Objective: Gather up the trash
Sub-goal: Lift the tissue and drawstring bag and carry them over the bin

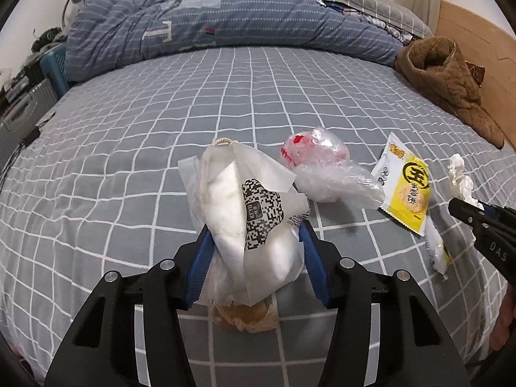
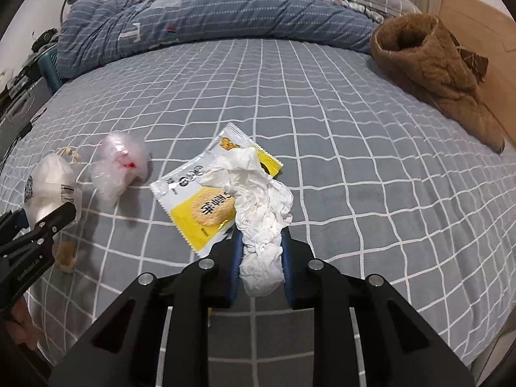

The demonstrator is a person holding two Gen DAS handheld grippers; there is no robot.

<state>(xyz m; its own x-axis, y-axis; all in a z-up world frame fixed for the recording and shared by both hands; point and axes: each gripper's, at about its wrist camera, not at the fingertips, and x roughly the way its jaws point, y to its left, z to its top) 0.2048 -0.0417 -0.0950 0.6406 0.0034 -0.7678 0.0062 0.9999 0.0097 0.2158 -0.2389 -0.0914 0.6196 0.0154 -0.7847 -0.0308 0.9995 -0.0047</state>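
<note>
My left gripper (image 1: 254, 229) is shut on a white paper bag (image 1: 248, 213) with a black QR code, held above the grey checked bed sheet (image 1: 161, 135). My right gripper (image 2: 260, 237) is shut on a crumpled white tissue (image 2: 258, 200). A yellow-and-white snack wrapper (image 2: 193, 203) lies on the sheet just left of the tissue; it also shows in the left wrist view (image 1: 406, 190). A crumpled clear plastic bag (image 1: 322, 167) with red print lies between the paper bag and the wrapper. The right gripper with the tissue (image 1: 459, 174) shows at the right edge of the left wrist view.
A rolled blue striped quilt (image 1: 225, 22) lies across the far side of the bed. A brown fleece garment (image 2: 435, 67) lies at the far right by the wooden headboard (image 1: 483, 42). A brownish scrap (image 2: 66, 254) lies on the sheet under the left gripper (image 2: 35, 232).
</note>
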